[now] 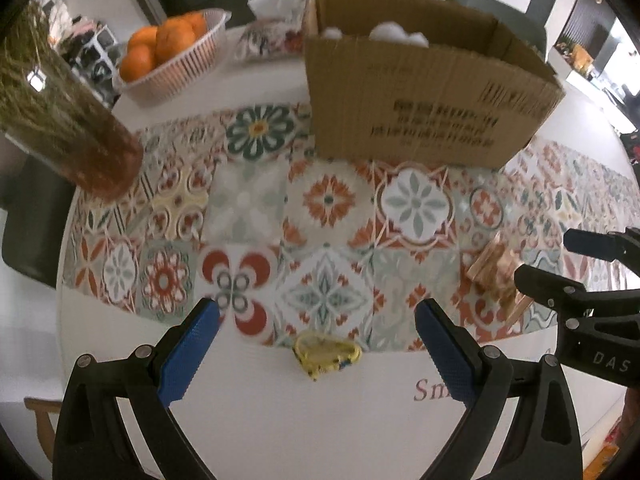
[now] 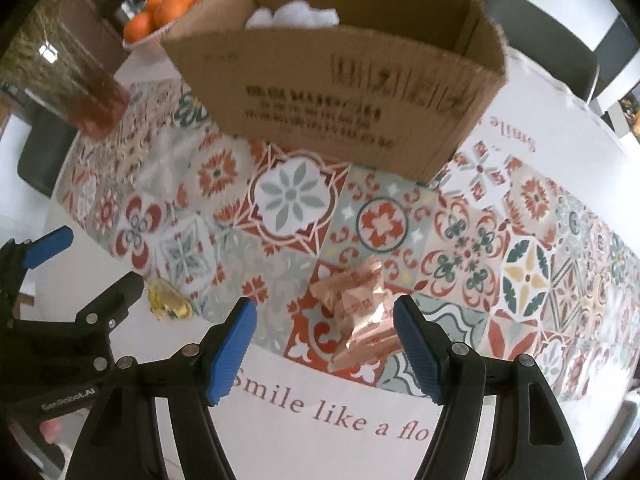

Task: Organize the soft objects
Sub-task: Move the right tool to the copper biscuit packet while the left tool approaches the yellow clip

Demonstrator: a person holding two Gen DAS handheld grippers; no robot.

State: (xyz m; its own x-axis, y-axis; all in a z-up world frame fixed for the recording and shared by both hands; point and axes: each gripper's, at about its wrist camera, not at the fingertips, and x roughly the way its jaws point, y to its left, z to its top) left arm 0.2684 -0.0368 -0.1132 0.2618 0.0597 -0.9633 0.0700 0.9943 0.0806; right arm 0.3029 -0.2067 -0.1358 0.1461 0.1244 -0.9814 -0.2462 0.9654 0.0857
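A small yellow soft packet (image 1: 326, 354) lies on the table's white rim, just ahead of my open, empty left gripper (image 1: 318, 338); it also shows in the right wrist view (image 2: 168, 300). A crinkled pink-gold packet (image 2: 360, 312) lies on the patterned cloth between the fingers of my open right gripper (image 2: 324, 334), nearer the right finger; it also shows in the left wrist view (image 1: 498, 276). A cardboard box (image 1: 420, 92) holding white soft objects (image 2: 296, 16) stands behind. The right gripper shows at the right of the left wrist view (image 1: 556, 268).
A glass vase with dried stems (image 1: 60, 120) stands at the left. A basket of oranges (image 1: 172, 56) and a tissue pack (image 1: 272, 36) sit at the back. The round table's edge (image 1: 60, 280) is near on the left. Dark chairs (image 2: 552, 28) surround the table.
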